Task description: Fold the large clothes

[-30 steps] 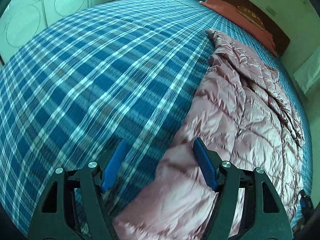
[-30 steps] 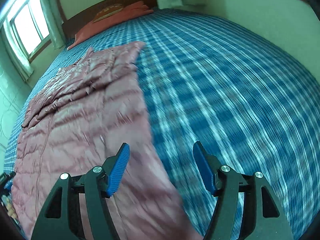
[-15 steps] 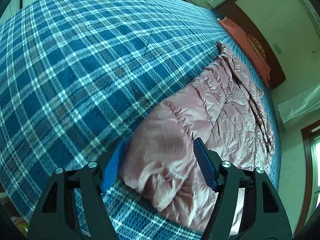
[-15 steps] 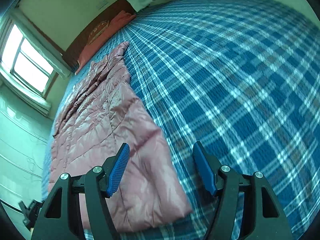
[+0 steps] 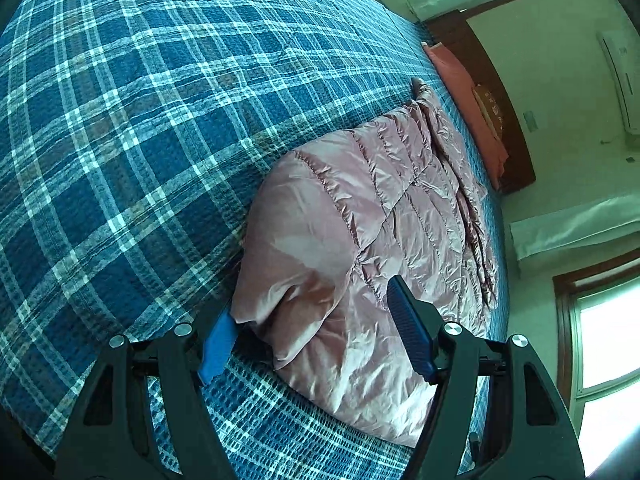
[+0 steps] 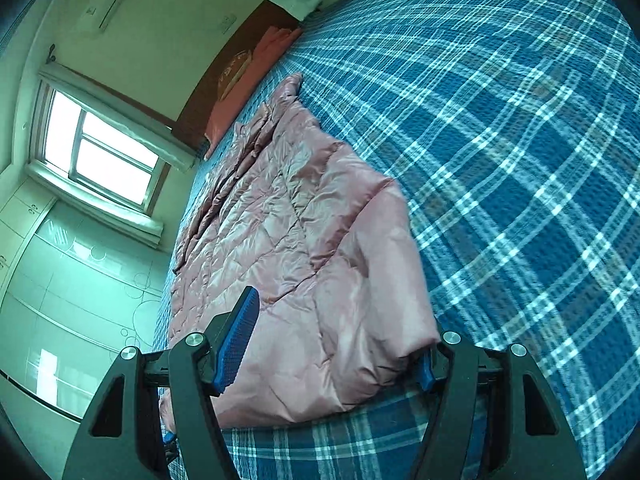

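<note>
Straddling the near hem corners of the pink down coat [image 5: 360, 216], both grippers stand at the pick-up step. Left gripper [image 5: 316, 332]: jaws wide apart, gripping nothing, corner between them, one pad tucked at the fabric's edge. Right gripper [image 6: 336, 344]: likewise wide apart, coat corner bulging between its pads. Ahead of both, the coat lies lengthwise on the plaid bed [image 5: 120, 128]. Judgement: next, close on both corners together, then lift evenly.

Left tongs [image 5: 316, 330] spread wide around pink jacket [image 5: 360, 240] corner
</note>
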The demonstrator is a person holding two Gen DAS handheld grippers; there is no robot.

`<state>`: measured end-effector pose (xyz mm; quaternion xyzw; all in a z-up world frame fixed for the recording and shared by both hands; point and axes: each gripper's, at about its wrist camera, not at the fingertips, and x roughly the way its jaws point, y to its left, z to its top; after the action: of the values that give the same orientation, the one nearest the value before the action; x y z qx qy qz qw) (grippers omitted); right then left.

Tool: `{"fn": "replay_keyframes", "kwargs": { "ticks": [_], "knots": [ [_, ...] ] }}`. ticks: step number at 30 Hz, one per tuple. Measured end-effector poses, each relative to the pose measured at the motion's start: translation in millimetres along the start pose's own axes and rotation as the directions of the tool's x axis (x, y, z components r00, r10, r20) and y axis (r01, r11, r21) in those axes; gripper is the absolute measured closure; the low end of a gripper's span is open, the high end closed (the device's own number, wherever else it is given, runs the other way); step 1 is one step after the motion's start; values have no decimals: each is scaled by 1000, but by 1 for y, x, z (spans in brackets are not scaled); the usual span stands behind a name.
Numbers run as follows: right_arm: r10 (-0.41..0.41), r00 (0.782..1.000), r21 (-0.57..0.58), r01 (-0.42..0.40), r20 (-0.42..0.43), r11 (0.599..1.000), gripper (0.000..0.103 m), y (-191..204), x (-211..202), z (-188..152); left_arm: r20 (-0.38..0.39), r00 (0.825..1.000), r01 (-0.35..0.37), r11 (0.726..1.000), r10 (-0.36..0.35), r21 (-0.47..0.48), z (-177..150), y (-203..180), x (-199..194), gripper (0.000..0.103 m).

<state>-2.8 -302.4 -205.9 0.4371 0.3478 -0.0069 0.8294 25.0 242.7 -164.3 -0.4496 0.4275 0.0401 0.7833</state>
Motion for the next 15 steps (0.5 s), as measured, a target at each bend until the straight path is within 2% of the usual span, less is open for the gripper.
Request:
{"fn": "replay_keyframes", "kwargs": {
  "ticks": [6, 10, 15],
  "knots": [
    [13, 1000, -5, -13, -5, 1000, 37, -1, 4, 2, 3, 1000, 3, 993, -2, -114, -10, 24, -24, 34],
    [11, 1000, -8, -11, -5, 1000, 37, -3, 4, 1, -21, 1000, 12, 994, -14, -106, -15, 28, -27, 34],
    [13, 1000, -17, -13, 6, 1000, 37, -1, 3, -3, -18, 999, 36, 994, -38, -106, 0, 22, -3, 34]
  ]
}}
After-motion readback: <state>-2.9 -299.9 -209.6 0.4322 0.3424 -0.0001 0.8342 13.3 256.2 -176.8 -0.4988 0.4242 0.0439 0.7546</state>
